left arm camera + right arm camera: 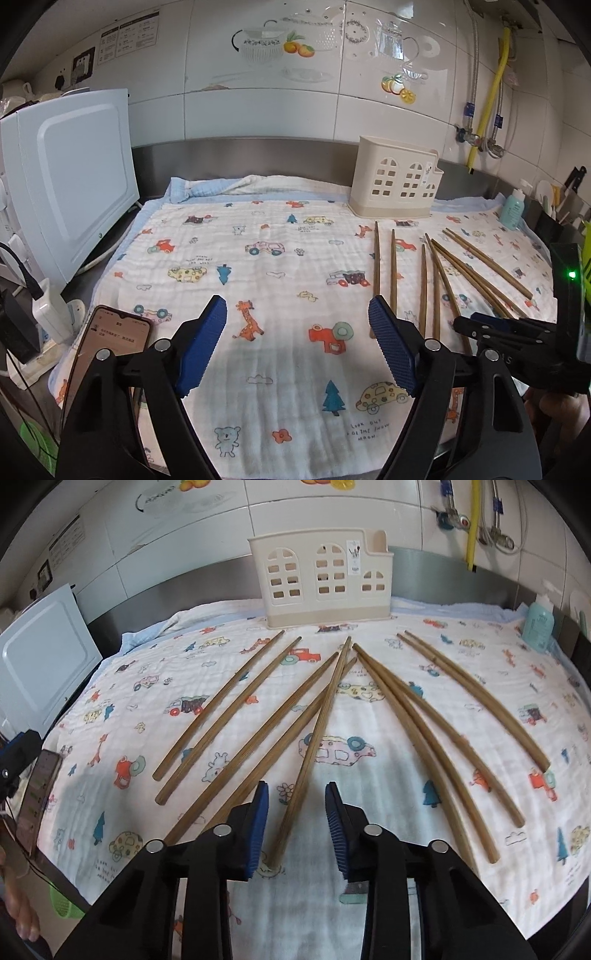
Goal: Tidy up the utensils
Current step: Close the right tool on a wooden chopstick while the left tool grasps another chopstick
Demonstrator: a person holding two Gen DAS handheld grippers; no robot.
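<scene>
Several brown wooden chopsticks point(402, 716) lie fanned out on a cartoon-print cloth point(129, 686); they also show at the right of the left wrist view point(424, 273). A cream utensil holder point(321, 579) with window cut-outs stands upright behind them, also in the left wrist view point(397, 177). My right gripper point(296, 790) is open, its jaws on either side of the near end of one chopstick point(314, 746), not touching it. My left gripper point(297, 306) is open and empty over the bare cloth point(258, 229), left of the chopsticks. The right gripper point(491, 325) shows at the right of the left wrist view.
A white microwave point(70, 177) stands at the left, with a phone point(110, 347) and chargers beside it. A teal bottle point(539, 624) stands at the back right. A steel backsplash and tiled wall with pipes close off the back.
</scene>
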